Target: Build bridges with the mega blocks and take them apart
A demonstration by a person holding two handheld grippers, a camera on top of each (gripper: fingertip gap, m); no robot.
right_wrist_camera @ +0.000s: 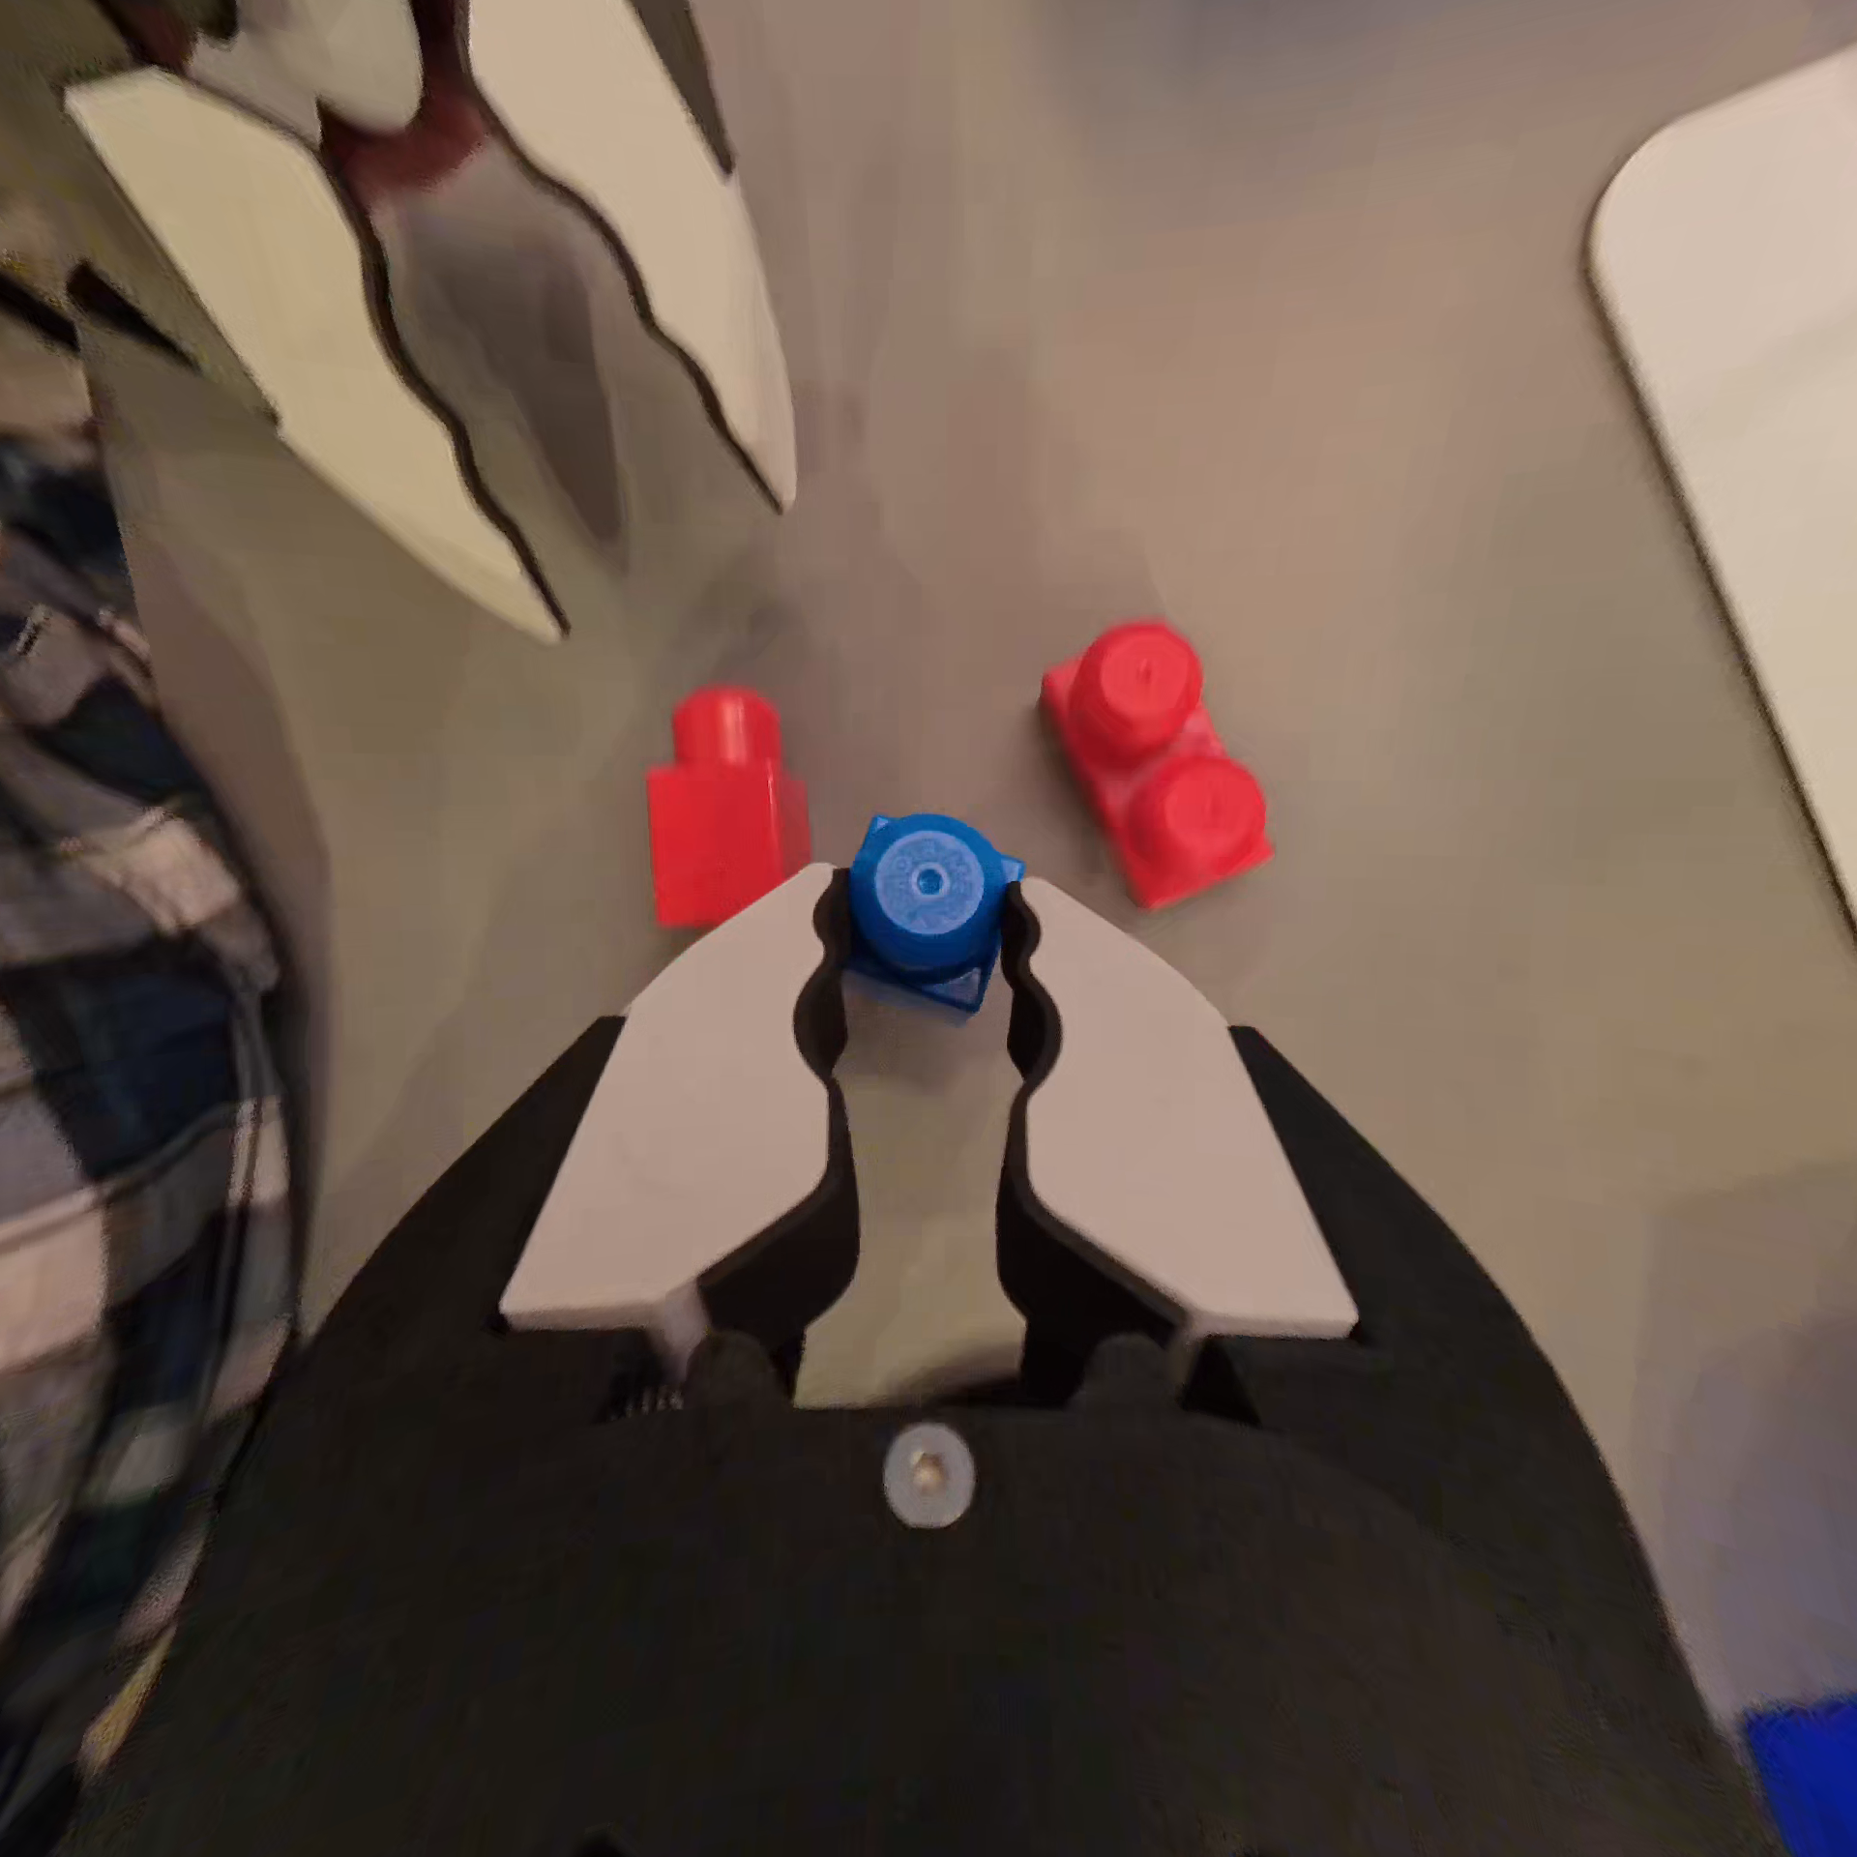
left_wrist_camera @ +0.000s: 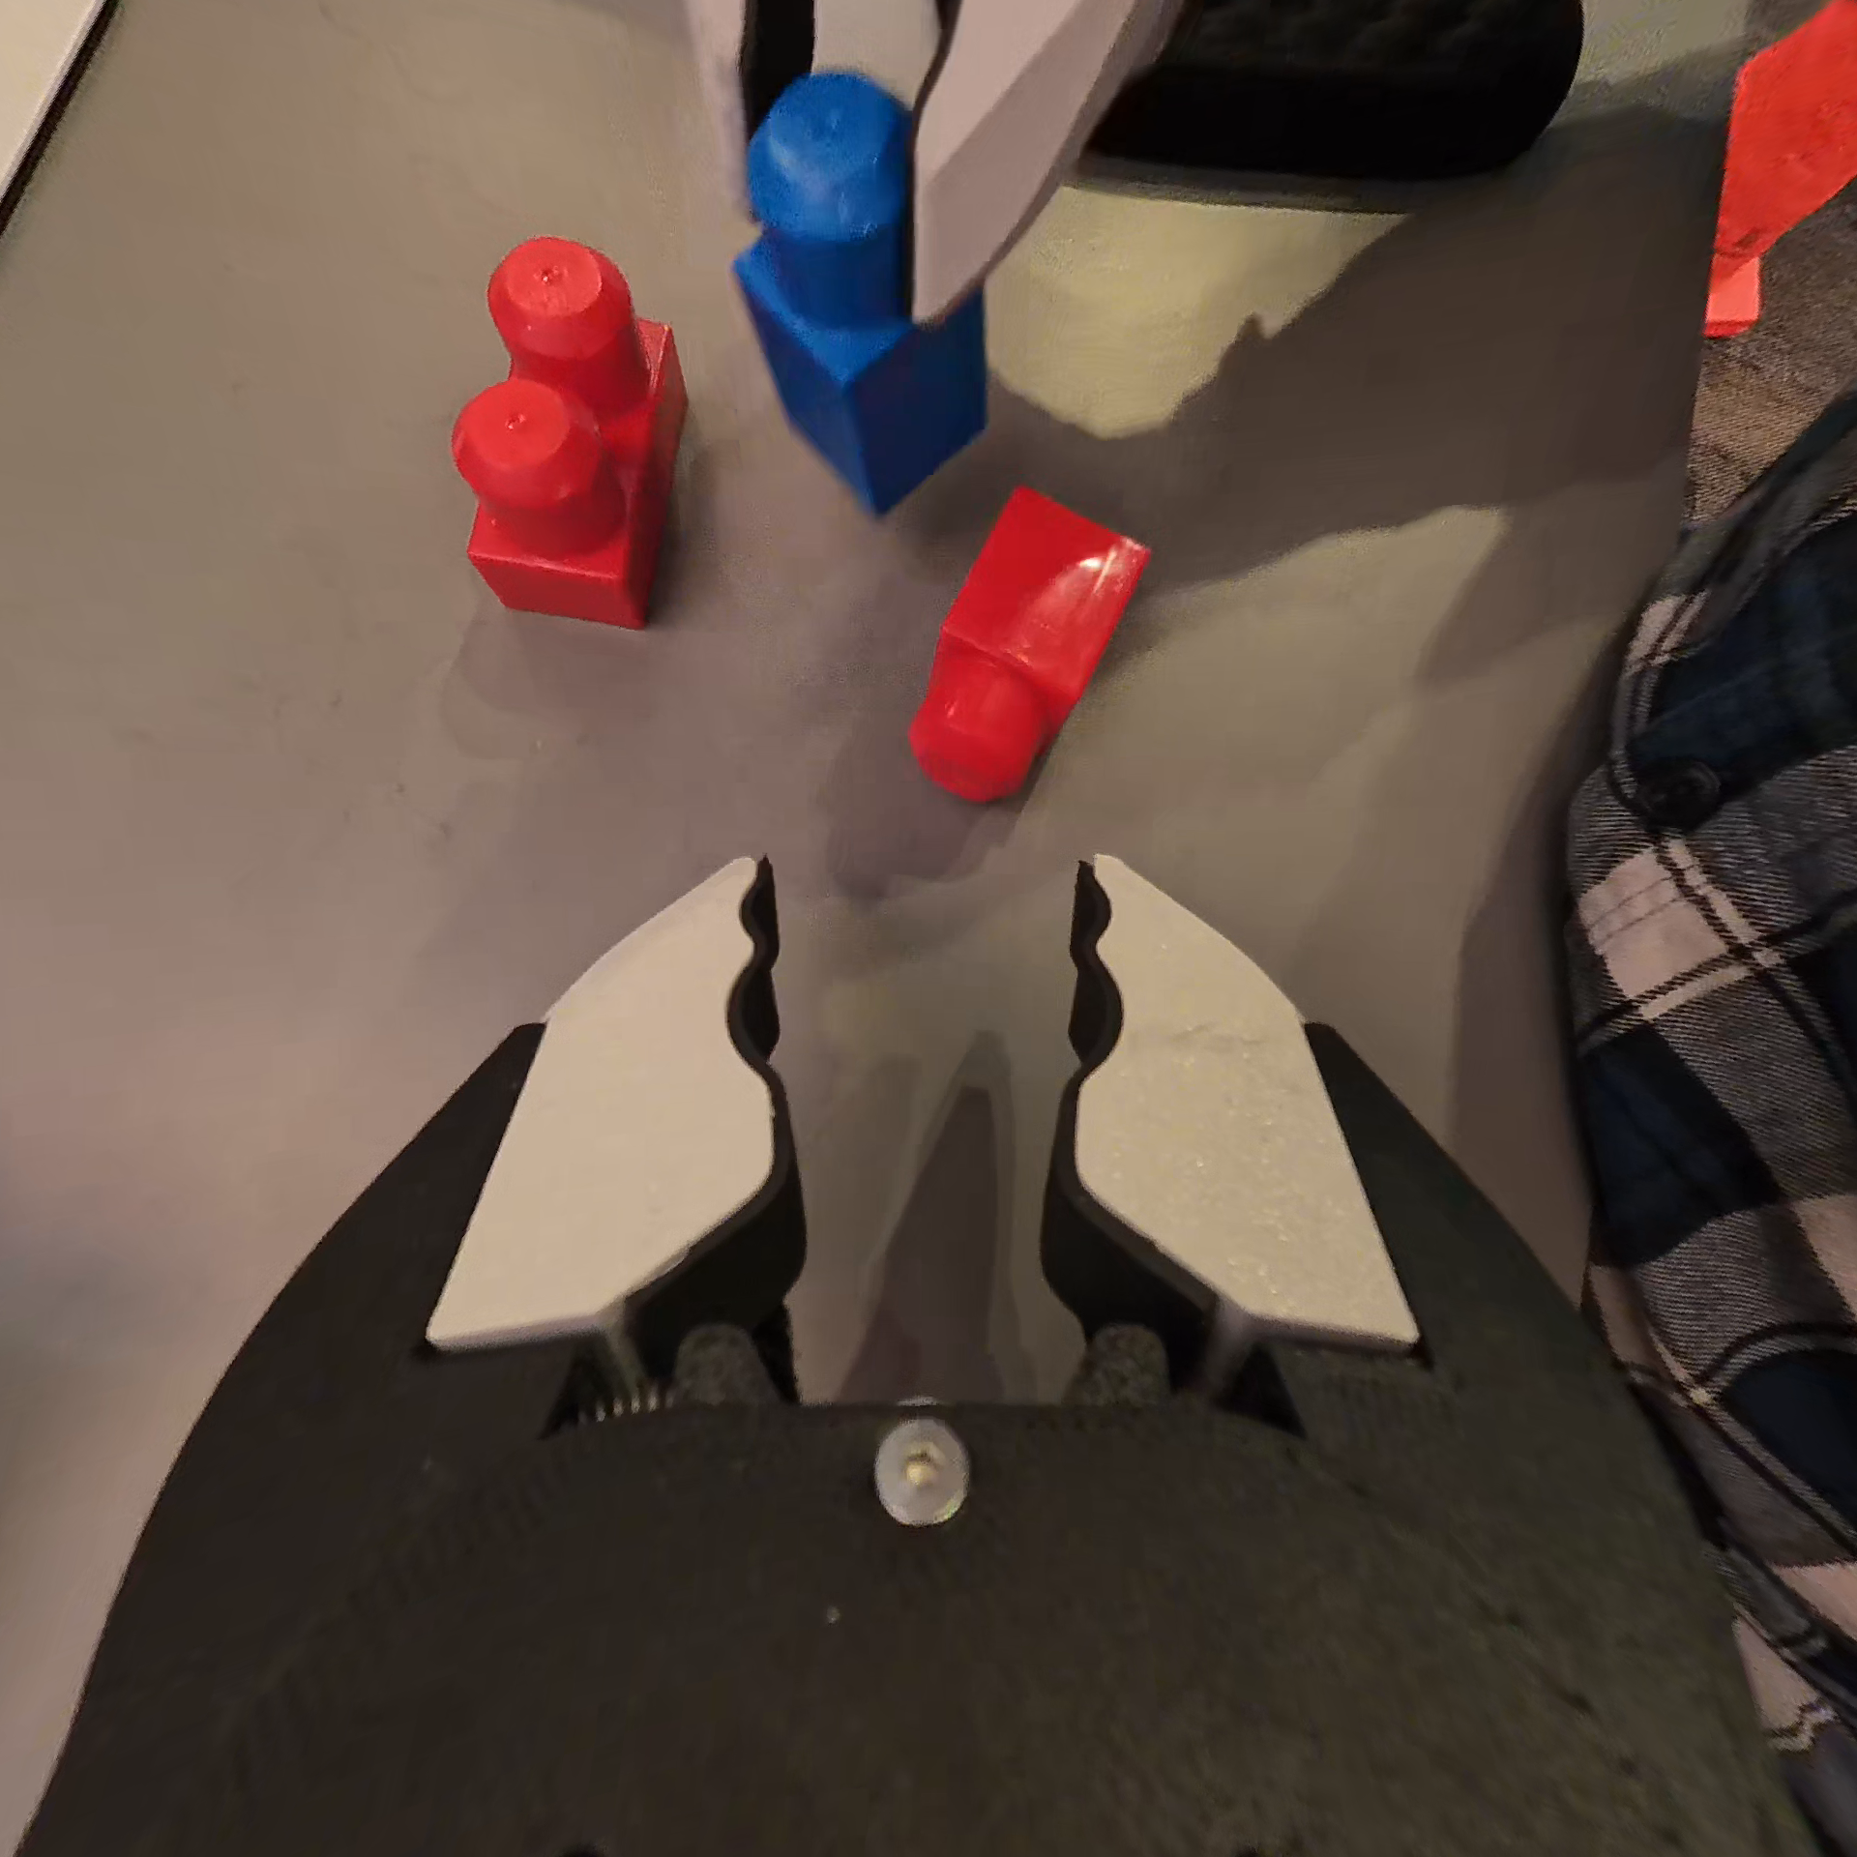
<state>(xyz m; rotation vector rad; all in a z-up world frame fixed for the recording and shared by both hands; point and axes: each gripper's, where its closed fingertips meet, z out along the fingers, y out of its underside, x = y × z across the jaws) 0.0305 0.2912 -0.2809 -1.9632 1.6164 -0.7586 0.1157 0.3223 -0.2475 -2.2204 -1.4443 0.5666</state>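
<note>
Blue single-stud block (right_wrist_camera: 924, 894) stands upright, clamped by right hand-held gripper (right_wrist_camera: 924, 899); left hand-held gripper (left_wrist_camera: 924, 884) gapes.

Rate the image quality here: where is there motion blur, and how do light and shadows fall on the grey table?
Left wrist view: own fingers sharp; the blue single-stud plastic block and the right gripper at it slightly smeared; hard shadows and a warm light patch on the grey table. Right wrist view: the left gripper and plaid sleeve streaked, edges bent by the wide lens.
</note>
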